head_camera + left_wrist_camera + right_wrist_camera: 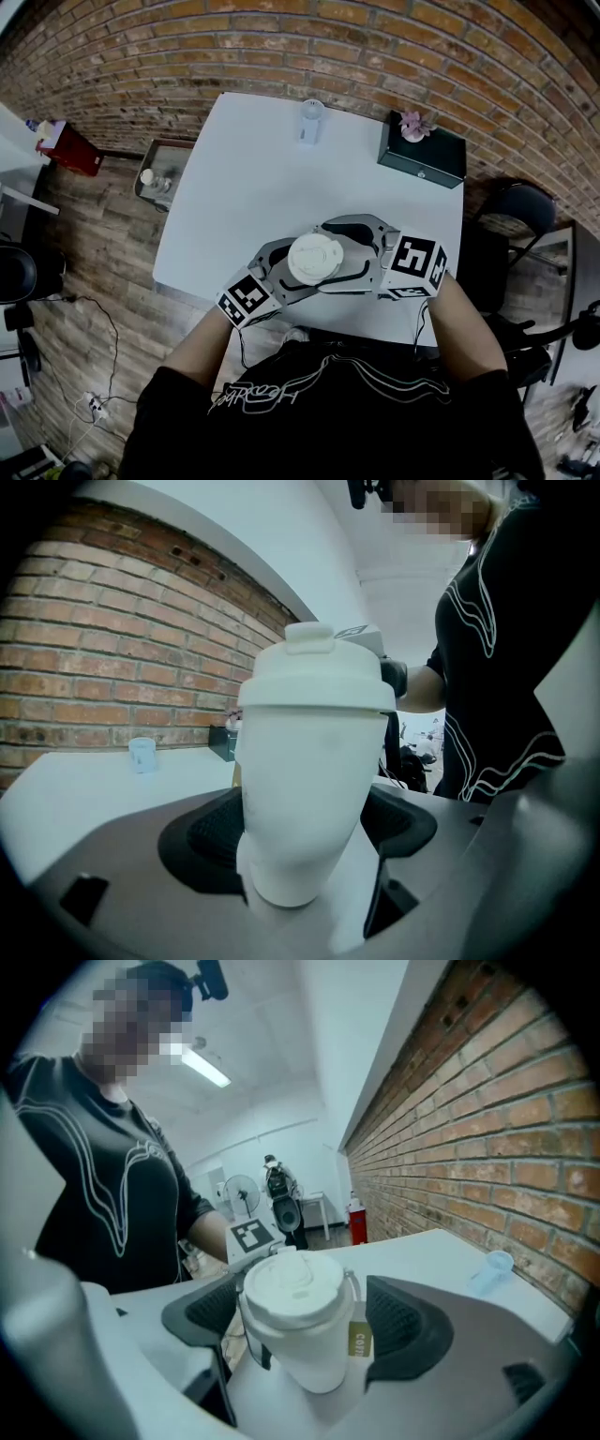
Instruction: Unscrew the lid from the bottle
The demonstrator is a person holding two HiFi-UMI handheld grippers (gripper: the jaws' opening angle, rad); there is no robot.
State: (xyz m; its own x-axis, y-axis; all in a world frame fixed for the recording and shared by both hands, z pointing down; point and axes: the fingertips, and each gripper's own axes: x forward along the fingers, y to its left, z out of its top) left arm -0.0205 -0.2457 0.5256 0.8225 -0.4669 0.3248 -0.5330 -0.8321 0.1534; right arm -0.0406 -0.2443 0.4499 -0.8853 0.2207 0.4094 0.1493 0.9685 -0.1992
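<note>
A white bottle [309, 789] with a white domed lid [314, 259] is held above the near edge of the white table [253, 187]. My left gripper [305, 832] is shut on the bottle's body, with both dark pads against its sides. My right gripper [300, 1321] reaches in from the right at lid height. In the right gripper view the lid [292, 1288] sits between the two pads, and a gap shows on the right side by a small tan tag [359, 1340], so the jaws are open. The bottle's base is hidden behind the grippers in the head view.
A clear plastic cup [311, 122] stands at the table's far edge. A dark box with a pink flower [422, 150] sits at the far right corner. A low side stand [159, 178] is on the left and a black chair [520, 211] on the right.
</note>
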